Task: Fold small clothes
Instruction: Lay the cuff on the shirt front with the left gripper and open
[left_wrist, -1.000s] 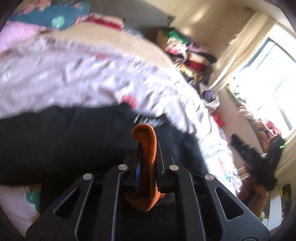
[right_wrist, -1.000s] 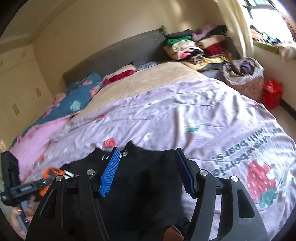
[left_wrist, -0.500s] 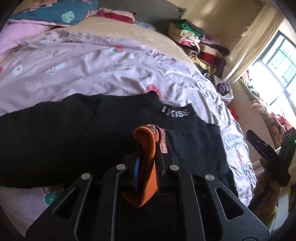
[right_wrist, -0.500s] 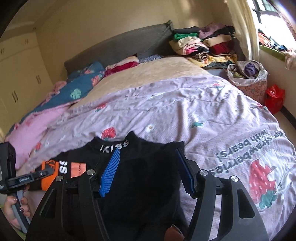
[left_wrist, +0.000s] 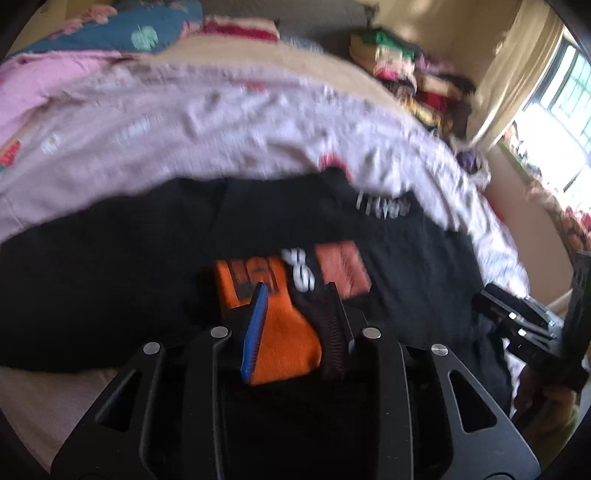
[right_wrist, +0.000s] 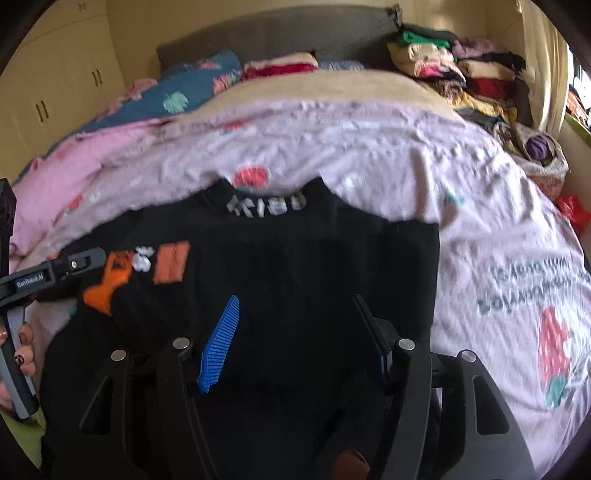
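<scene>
A small black knit sweater with orange patches and white letters (right_wrist: 280, 266) lies spread out flat on the bed, on top of a pale pink bedspread printed with strawberries (right_wrist: 480, 206). Its neck points toward the far end of the bed, and its orange cuff (left_wrist: 284, 343) is folded in over the front.

The sweater looks soft and light. It will bend and flop easily, and it will not break. It may sag or slide if only a little bit is pinched. A good place to take hold is at an edge, like a cuff, the hem or a shoulder, where the cloth is thicker.

The left tool (left_wrist: 295, 325) is a little way open, with the orange cuff lying between its two fingers. The picture is blurry, so I think the cuff is let go and not squeezed, but it may be touching one finger (left_wrist: 255, 332).

The right tool (right_wrist: 299, 339) is spread wide and holds nothing. It hovers over the lower middle of the sweater. I cannot tell if its tips touch the cloth.

Piles of folded clothes (right_wrist: 454, 74) sit at the far corner of the bed.
</scene>
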